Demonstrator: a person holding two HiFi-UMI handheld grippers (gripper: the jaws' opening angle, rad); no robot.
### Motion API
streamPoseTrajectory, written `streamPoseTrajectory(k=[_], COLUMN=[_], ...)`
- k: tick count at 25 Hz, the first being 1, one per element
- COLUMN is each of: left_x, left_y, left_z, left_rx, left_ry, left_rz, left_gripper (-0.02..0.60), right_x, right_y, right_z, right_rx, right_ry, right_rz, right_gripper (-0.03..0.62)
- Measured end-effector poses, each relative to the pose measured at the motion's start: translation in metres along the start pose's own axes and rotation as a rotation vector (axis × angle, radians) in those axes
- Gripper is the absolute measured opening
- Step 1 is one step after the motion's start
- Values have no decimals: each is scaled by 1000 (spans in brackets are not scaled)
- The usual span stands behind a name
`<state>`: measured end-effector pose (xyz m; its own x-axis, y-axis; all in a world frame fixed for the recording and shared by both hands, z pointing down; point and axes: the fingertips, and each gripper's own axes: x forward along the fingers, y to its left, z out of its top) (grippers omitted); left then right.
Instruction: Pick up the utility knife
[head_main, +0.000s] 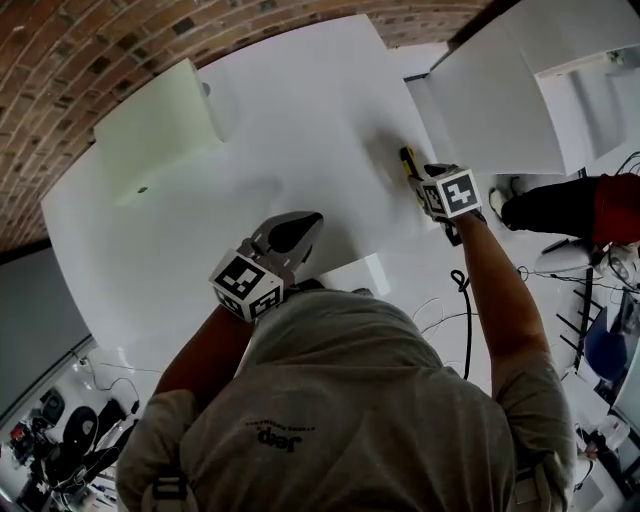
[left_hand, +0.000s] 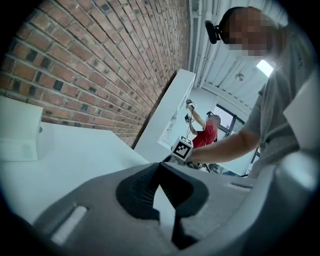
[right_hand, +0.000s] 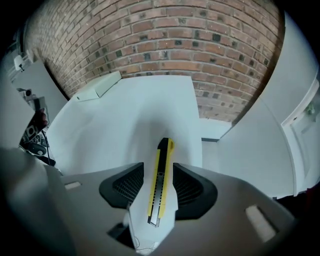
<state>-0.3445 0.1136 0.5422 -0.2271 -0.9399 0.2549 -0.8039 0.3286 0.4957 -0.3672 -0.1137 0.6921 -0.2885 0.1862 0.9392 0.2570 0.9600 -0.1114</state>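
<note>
The right gripper (right_hand: 159, 172) is holding its fingers (right_hand: 190, 187) open on either side of the utility knife (right_hand: 159, 190), which is lying flat near the edge of the tabletop (right_hand: 115, 125). The left gripper (left_hand: 161, 167) is hanging closed and empty. A skewed or shallow squeeze could be nudging the slim knife off that edge.

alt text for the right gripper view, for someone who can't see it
A yellow-and-black utility knife lies on a white table between the open jaws of the right gripper, with a gap on each side. A brick wall stands behind the table, and a pale box sits at the table's far left.
</note>
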Motion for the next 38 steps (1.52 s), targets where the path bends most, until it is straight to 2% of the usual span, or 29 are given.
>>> streamPoseTrajectory(k=[5,6,7,9,12,15,19,24,28,38], left_x=[-3,-3,-2,1,6,10,24,52,85,171], left_y=[8,10,11,12,9,6,-6,-37,-72,-205], left_z=[-6,-6,-5,1,8,11,20,28,32,15], left_rx=[1,0,0,10,20,36,64,108,156,273], left_ry=[15,12,7,-4,-11,0,14,44,82,204], left_rz=[25,28,30,32,28,11,-26,-106,-220,-535], left_gripper=[0,0,0,0,0,0,0,0,0,0], right_x=[35,36,35,33,27,12,-20,-70,-120,-241], right_y=[-6,-6,-7,-5,-3,0,-8,-23,-33,-67], right_z=[-14,-15,-15,-15,-17,-9,-14,-32,-60,-205], right_rx=[-21,-23,-20,-3,42,38,70,148,246,511], right_ry=[90,94,96,91,57,-13,-69,-154,-239,-413], right_rz=[-15,-12,-7,17,33,35,14,-12,-50,-231], right_gripper=[207,198,126,124,123,124,124,123,124,124])
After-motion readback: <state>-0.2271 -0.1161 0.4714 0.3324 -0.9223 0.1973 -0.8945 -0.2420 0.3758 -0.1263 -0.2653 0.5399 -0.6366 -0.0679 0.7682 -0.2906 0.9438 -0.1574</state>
